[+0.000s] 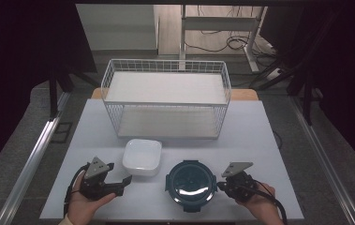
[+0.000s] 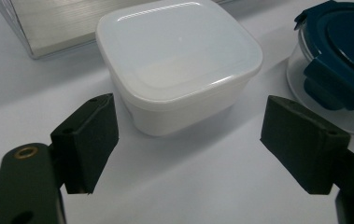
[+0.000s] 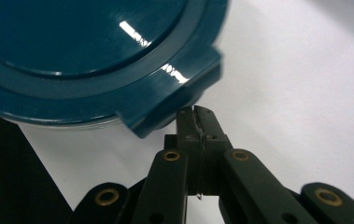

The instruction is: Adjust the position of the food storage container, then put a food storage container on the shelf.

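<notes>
High view, my left gripper jaws spread wide near white tub, right gripper jaws pressed together, empty, at teal-lidded container clip.

Dim surroundings, brightly lit table; glare streaks the blurred teal lid.

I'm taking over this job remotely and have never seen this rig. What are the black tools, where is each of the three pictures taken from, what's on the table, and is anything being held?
A person holds a two-jaw hand gripper in each hand. The high view looks down on the white table; each of the other two rides on a gripper and looks along its jaws.

On the table stand a white wire basket, a white square container and a round container with a teal lid.

The left gripper is open, its jaws pointing at the white square container without touching it. The right gripper is shut, its tips at a clip of the teal lid; whether they touch it is unclear. Nothing is held.
</notes>
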A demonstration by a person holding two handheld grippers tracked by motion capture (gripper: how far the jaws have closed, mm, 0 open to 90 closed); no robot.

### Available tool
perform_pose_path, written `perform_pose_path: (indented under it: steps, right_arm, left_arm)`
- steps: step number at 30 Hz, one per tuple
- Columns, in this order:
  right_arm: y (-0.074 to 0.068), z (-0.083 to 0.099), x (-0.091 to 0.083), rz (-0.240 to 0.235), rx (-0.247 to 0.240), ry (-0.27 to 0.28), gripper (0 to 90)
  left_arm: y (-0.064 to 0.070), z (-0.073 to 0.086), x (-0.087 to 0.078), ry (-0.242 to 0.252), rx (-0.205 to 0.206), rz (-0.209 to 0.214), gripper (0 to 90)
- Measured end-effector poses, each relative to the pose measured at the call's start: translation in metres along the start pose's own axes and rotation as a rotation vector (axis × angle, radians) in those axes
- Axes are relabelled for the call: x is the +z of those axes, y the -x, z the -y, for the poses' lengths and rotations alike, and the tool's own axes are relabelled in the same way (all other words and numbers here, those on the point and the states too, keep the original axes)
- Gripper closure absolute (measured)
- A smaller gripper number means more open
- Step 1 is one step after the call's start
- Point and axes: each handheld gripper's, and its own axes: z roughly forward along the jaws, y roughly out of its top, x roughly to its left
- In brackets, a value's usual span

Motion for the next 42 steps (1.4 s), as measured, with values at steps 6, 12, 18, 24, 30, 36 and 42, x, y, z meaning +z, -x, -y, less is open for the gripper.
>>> perform_pose_path:
  steps: [6,12,18,24,30,36,42]
  right_arm:
    - [0.013,0.006,-0.025,0.068,0.072,0.105,89.5]
    - [0.006,0.008,-0.033,0.028,0.094,0.298,48.5]
    - [-0.002,0.013,-0.033,0.018,0.181,0.398,23.5]
    - [-0.001,0.015,-0.028,-0.017,0.219,0.395,21.3]
    - [-0.001,0.016,-0.027,-0.022,0.228,0.395,21.0]
    - [0.003,0.016,-0.027,-0.048,0.268,0.402,17.1]
    - [0.004,0.017,-0.025,-0.066,0.289,0.375,16.3]
  left_arm:
    - [0.002,-0.001,-0.002,0.006,-0.017,0.025,19.0]
    - [0.009,-0.002,-0.003,0.017,-0.026,0.06,19.2]
    - [0.012,-0.002,-0.001,0.009,-0.031,0.073,19.5]
    - [0.013,-0.003,-0.003,0.015,-0.033,0.08,20.5]
    - [0.015,-0.002,-0.002,0.007,-0.031,0.082,20.1]
    - [0.019,-0.005,-0.004,0.003,-0.042,0.108,18.9]
    - [0.034,-0.008,-0.004,0.009,-0.073,0.176,18.5]
